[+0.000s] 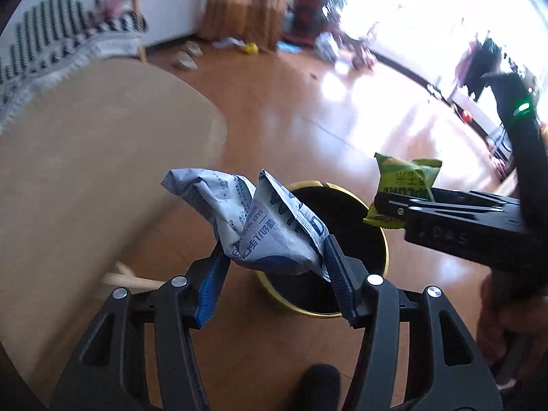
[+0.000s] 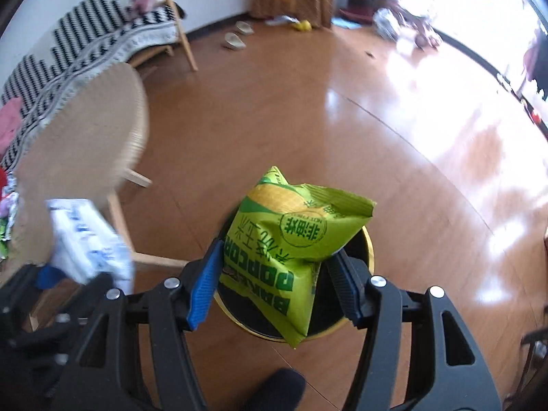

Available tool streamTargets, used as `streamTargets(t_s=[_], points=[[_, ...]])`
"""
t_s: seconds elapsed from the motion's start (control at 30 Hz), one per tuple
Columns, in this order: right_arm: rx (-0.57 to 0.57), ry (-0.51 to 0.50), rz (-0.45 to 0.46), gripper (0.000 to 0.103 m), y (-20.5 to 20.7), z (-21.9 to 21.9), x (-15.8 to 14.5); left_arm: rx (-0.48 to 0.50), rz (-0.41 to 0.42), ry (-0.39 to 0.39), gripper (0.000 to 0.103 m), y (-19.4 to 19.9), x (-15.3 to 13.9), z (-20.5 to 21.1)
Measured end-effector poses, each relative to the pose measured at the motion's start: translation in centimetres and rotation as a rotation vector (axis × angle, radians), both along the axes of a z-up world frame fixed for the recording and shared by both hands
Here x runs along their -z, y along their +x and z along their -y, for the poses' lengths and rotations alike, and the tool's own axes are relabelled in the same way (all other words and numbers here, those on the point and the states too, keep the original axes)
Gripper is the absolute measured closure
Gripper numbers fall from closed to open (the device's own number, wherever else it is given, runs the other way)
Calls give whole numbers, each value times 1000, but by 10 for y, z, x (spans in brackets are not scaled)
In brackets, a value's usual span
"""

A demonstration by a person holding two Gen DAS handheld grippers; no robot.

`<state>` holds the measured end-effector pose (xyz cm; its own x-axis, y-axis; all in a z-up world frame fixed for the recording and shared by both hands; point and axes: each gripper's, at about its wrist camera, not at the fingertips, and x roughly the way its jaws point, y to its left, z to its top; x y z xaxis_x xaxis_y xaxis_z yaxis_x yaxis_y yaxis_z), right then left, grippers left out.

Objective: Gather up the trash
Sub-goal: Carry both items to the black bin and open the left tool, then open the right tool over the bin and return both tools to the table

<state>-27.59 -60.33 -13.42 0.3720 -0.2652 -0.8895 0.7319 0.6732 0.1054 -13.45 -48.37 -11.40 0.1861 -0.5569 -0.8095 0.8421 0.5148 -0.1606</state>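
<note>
we hold 2 grippers over a black bin with a gold rim [image 1: 378, 219], which stands on the wooden floor [image 1: 274, 109].

left gripper [image 1: 274, 260]: fingers part-way apart, clamped on a crumpled grey-white wipes packet [image 1: 270, 226] with blue print. the packet sits between the pads, its upper folds spread past the tips, above the bin's near-left edge.

right gripper [image 2: 274, 267]: fingers also part-way apart, gripping a green popcorn bag [image 2: 291, 239]. the bag hangs directly above the bin's mouth [image 2: 328, 322] in the right wrist view, its lower corner covering part of the rim.

in the left wrist view the right gripper [image 1: 380, 205] reaches in from the right, the green bag over the bin's far-right rim.

a round pale table [image 1: 85, 157] stands just left of the bin. more litter lies far off by the curtain [image 1: 246, 3].
</note>
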Motion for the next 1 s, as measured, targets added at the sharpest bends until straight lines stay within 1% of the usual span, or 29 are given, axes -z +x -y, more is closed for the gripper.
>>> streamTargets(t_s=[0.13, 0.17, 0.23, 0.3, 0.4, 0.5, 0.67, 0.73, 0.77, 0.8, 0.83, 1.0], points=[[32, 50, -33, 43, -17, 15, 20, 30, -75, 57, 51, 0, 45, 42], [39, 59, -37, 43, -20, 15, 22, 31, -81, 66, 53, -1, 52, 47], [52, 78, -42, 43, -24, 19, 26, 33, -97, 80, 53, 6, 65, 55], [71, 79, -51, 43, -24, 22, 29, 42, -95, 80, 61, 6, 70, 63], [79, 85, -52, 43, -17, 22, 28, 60, -84, 96, 65, 2, 80, 71], [80, 97, -36, 43, -13, 23, 26, 46, -90, 101, 65, 4, 83, 71], [69, 91, -36, 43, -3, 21, 25, 56, -85, 94, 65, 0, 78, 69], [68, 92, -34, 42, -4, 23, 24, 53, -86, 101, 44, -1, 75, 68], [68, 95, -33, 38, -4, 24, 24, 49, -82, 103, 23, -2, 73, 67], [69, 97, -27, 26, -4, 24, 23, 45, -72, 94, 19, -3, 71, 65], [70, 93, -22, 21, -5, 26, 21, 47, -55, 85, 19, -5, 66, 62], [85, 72, 3, 21, -6, 22, 7, 83, -37, 83, 18, -12, 53, 52]])
